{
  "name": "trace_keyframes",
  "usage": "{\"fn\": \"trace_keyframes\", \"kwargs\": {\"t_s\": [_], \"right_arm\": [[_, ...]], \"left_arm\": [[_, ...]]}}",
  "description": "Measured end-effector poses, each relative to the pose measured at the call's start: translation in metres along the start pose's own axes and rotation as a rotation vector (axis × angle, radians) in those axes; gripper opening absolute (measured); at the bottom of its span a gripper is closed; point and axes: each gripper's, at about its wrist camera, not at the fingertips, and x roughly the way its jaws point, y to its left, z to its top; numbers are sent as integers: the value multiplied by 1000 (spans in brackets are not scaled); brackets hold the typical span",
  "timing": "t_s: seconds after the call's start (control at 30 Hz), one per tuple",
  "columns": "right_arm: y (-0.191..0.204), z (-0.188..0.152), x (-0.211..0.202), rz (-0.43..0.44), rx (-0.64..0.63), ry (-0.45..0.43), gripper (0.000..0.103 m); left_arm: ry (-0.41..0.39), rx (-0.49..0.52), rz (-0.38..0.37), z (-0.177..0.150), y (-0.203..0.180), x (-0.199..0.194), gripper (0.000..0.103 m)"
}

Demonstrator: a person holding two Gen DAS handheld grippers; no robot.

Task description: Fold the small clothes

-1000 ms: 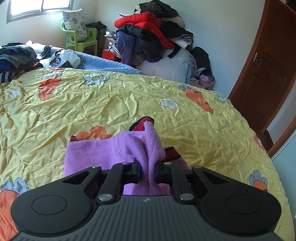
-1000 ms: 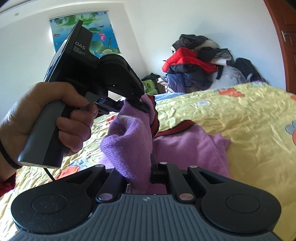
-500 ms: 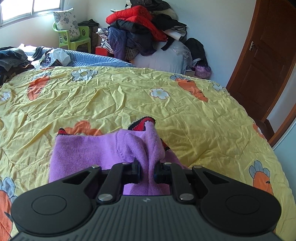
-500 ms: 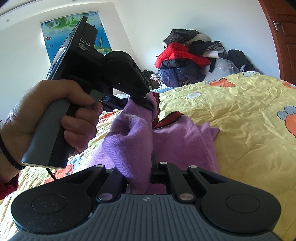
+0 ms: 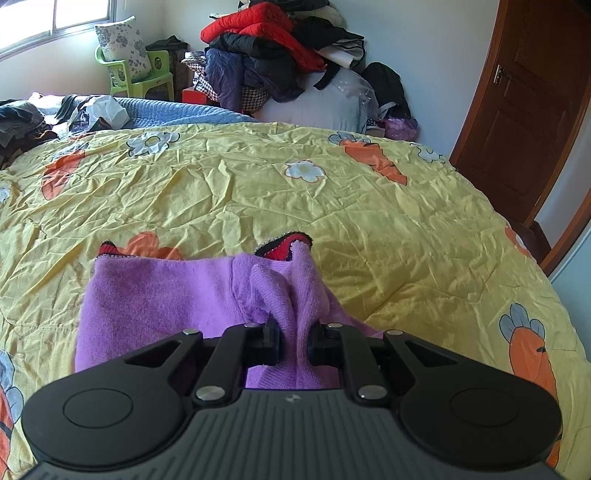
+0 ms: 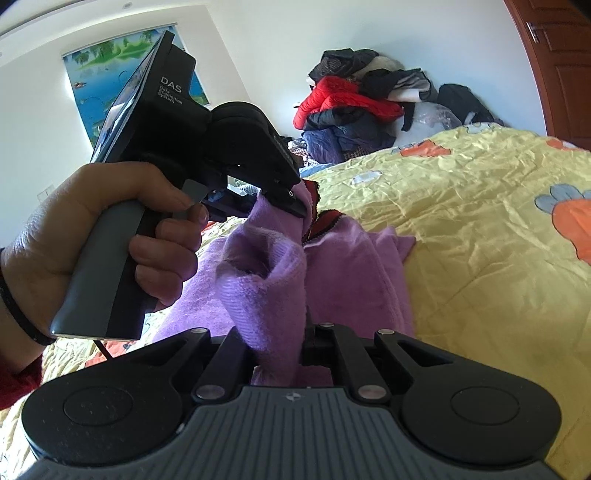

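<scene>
Both grippers are clamped on bunched edges of the purple garment (image 5: 159, 299): the left gripper (image 5: 293, 341) and the right gripper (image 6: 308, 345) each have their fingers closed on a fold of it. Compared with a second ago, the body lies flatter and wider on the bed (image 5: 332, 206), with the gripped edges raised. The fold-over seems underway, though the far hem is partly hidden.

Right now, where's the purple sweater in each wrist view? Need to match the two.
Left wrist: sweater lower centre, spread on the yellow quilt, a bunched fold pinched in the left claw.
Right wrist: sweater centre, one fold in the right claw, another in the left claw held up at left.
Shared landmark: red jacket on the clothes pile.
</scene>
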Motion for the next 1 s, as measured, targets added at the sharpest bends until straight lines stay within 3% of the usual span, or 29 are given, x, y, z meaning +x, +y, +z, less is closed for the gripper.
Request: {"fn": "trace_keyframes", "kwargs": {"t_s": [0.13,0.4,0.47,0.53,0.57,0.6,0.63,0.73,0.87,0.9,1.0], "right_arm": [[-8,-1,1,6,42,26,10],[-22,-6,-5,-10,102,63,31],[-30,-6,-7,5,150,64,38],[-38,-6,-10,30,204,59,39],[-41,-6,-10,41,229,58,39],[-44,-6,-10,51,258,60,39],[-47,-6,-10,65,280,58,40],[-52,-7,-12,38,312,57,20],[-55,-8,-16,24,282,114,22],[-55,-7,-19,14,267,117,25],[-56,2,-30,12,243,85,54]], "left_arm": [[15,17,1,-2,-5,6,12],[24,48,-5,-6,-12,7,19],[18,56,-24,-5,-15,4,27],[-2,67,-50,-5,-17,0,51],[-22,82,-48,-5,-20,-3,75],[-51,103,-38,-5,-23,-7,87],[-88,129,-24,-6,-27,-12,87],[-156,204,28,-6,-35,-26,87],[-160,217,64,-7,-13,-43,87],[-152,204,61,-10,-1,-47,87],[-131,149,47,-29,40,-58,87]]}}
